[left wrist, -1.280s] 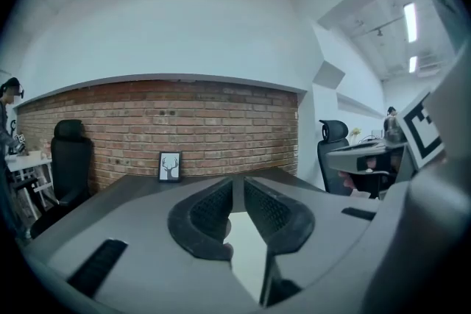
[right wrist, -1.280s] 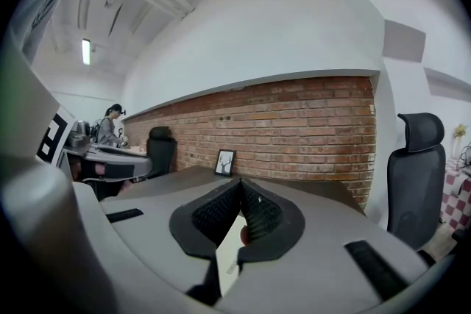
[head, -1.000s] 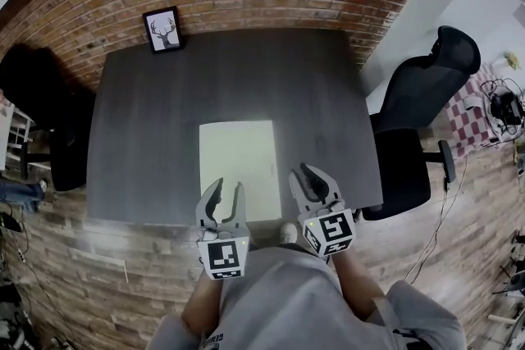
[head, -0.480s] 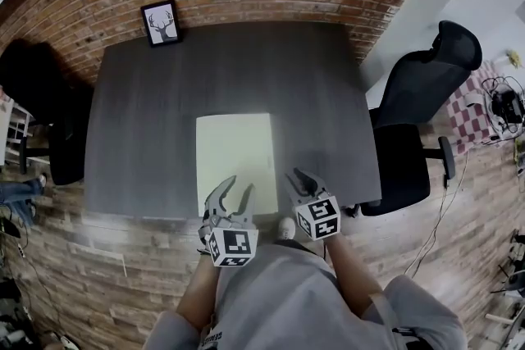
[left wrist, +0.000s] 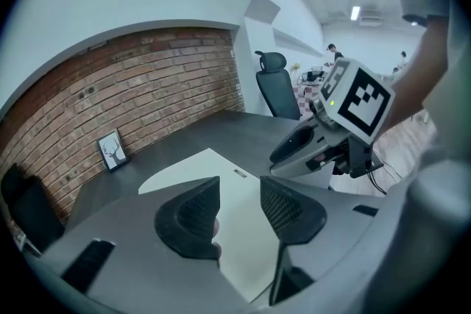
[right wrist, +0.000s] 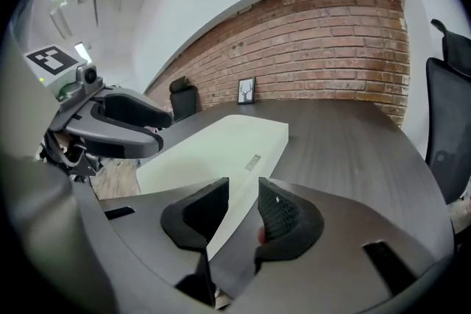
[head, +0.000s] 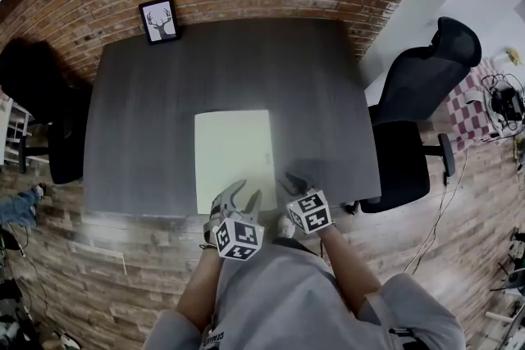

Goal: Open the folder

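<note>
Had the jaws of the left gripper (left wrist: 239, 191) spread apart, just widened, clamped on nothing. Had the jaws of the right gripper (right wrist: 243, 191) wide too, just opened further, equally empty. Poised both side by side, low at the near edge of the desk (head: 148, 119). Saw the pale folder (head: 234, 152) closed and flat on the desk's near half, midway across. Noted a framed deer picture (head: 160, 20) at the desk's far left corner.

left claw (left wrist: 240, 191) widening, empty, over pale folder (left wrist: 197, 168)
</note>
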`<state>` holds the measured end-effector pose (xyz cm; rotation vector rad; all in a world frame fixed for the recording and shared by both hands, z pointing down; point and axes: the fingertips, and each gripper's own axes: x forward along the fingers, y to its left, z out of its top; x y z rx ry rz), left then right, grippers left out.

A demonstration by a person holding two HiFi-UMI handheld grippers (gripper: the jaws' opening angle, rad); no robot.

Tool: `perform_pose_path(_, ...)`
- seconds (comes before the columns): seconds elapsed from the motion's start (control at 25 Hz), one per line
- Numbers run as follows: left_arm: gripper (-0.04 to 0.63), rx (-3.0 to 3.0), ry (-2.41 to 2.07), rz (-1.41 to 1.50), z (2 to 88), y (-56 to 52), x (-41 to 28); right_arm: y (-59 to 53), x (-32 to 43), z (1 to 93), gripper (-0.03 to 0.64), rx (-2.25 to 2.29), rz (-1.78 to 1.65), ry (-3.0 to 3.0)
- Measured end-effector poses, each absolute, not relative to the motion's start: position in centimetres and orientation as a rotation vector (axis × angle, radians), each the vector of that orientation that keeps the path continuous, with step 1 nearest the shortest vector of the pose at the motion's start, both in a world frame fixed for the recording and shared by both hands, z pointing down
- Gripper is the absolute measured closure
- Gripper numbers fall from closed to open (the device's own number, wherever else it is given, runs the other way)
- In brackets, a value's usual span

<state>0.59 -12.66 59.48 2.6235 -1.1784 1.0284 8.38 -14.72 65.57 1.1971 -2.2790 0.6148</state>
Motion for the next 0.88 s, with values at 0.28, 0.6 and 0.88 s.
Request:
perform_pose_path(0.28,0.425,2.636,-1.123,1.117,60.5,-11.7,1.0,-14.2,8.1,68.1,0.522,1.153,0.635,-2.236)
perform_pose_path(0.6,0.425,2.637,-1.090,1.175,61.3,-10.8,0.8,-13.8,7.6,69.1,0.522,1.101,0.649,-2.204)
perform_pose_path(0.88,0.407,2.706,-0.947,1.331,63.1,-9.2,2.3,-13.9,7.6,69.0,0.518,1.102,0.648,-2.202)
